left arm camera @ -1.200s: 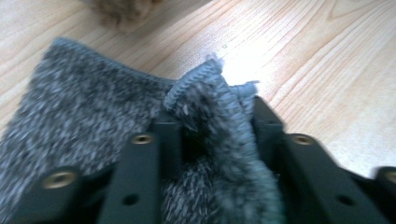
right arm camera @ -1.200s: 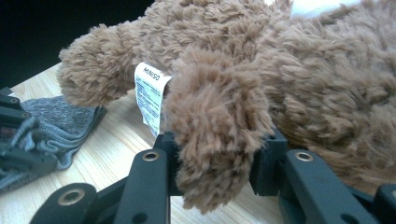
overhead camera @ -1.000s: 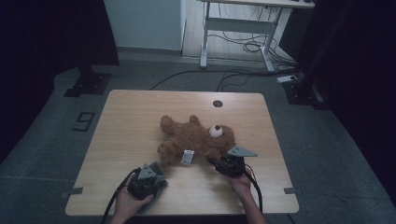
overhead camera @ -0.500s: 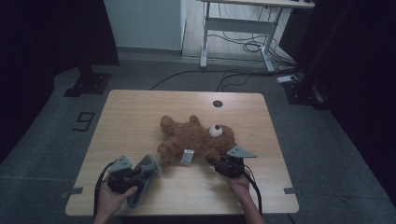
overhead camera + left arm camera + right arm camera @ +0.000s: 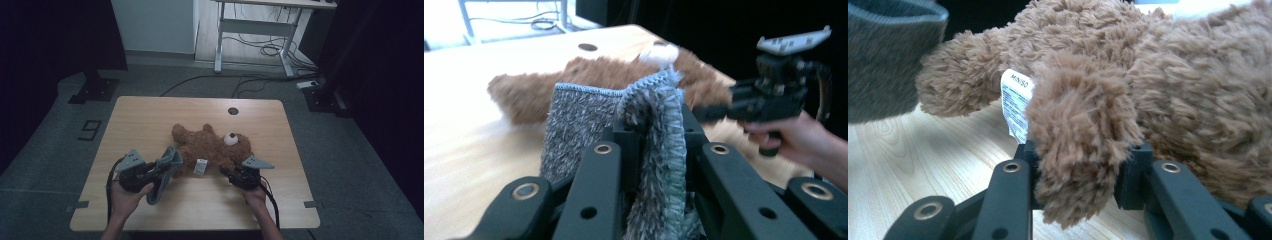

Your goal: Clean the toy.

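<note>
Since the earlier frame, the left gripper [image 5: 159, 169] has been swung toward the teddy bear [image 5: 212, 147], a grey cloth [image 5: 634, 130] pinched between its closed jaws. One brown paw [image 5: 1080, 135] is clamped between the right gripper's [image 5: 230, 173] fingers [image 5: 1013, 190]. Cloth raised beside the bear; wiping or covering judged not yet begun

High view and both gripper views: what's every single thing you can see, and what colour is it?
Teddy bear: one, brown, lying mid-table.
Label: one, white, on the bear.
Cloth: one, grey, fluffy, clamped in the left gripper.
Table: one, light wood.
Desk frame: one, white, behind the table.
Cables: several, dark, on the floor.
Left gripper: one, black, beside the bear.
Right gripper: one, black, around a bear limb.
Hands: two, at the near edge.
</note>
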